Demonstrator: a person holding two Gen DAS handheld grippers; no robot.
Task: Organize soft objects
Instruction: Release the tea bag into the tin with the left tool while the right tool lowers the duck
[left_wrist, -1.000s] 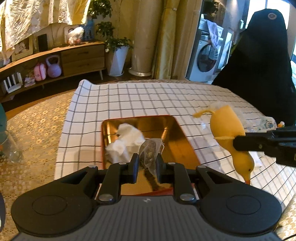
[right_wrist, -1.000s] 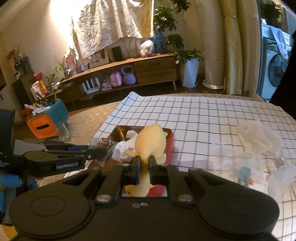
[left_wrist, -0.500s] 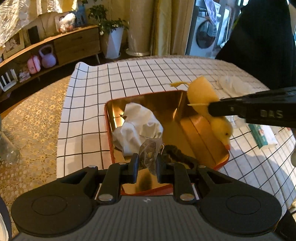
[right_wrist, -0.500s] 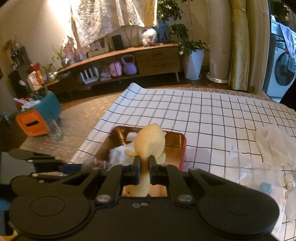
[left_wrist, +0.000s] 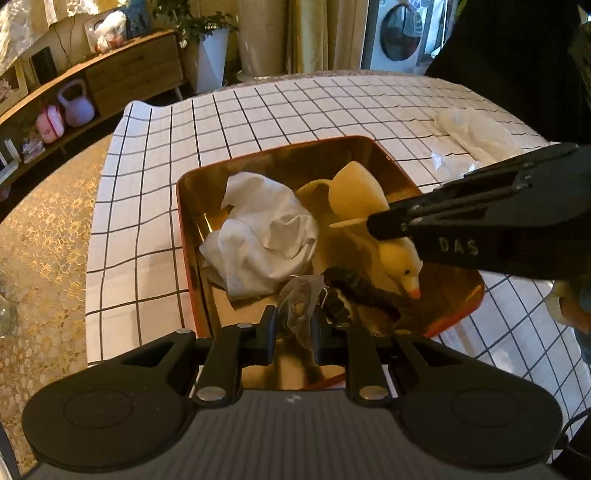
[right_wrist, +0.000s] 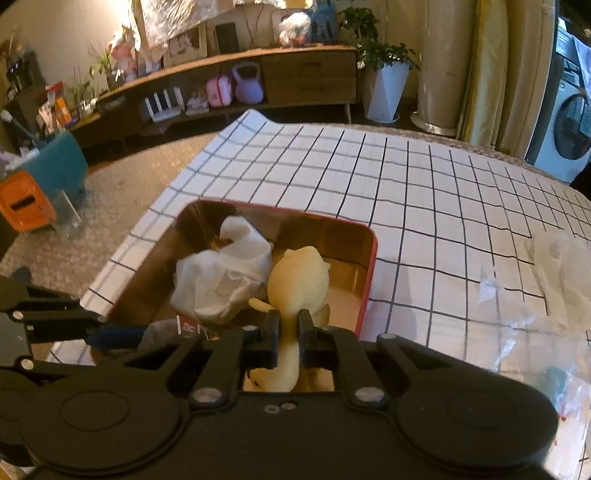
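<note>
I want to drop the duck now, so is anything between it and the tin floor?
Partly. The yellow duck, clamped at the neck by the right tool, is already inside the tin. A crumpled white cloth lies beside its body and a black band under its beak, so it may settle on those.

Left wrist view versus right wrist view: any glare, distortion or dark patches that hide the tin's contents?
Left wrist view: the gold tin mirrors warm light; grid lines bow from fisheye; the duck and white cloth read clearly. Right wrist view: dimmer, the tin's near corner in shadow, and the right gripper hides the duck's head.
</note>
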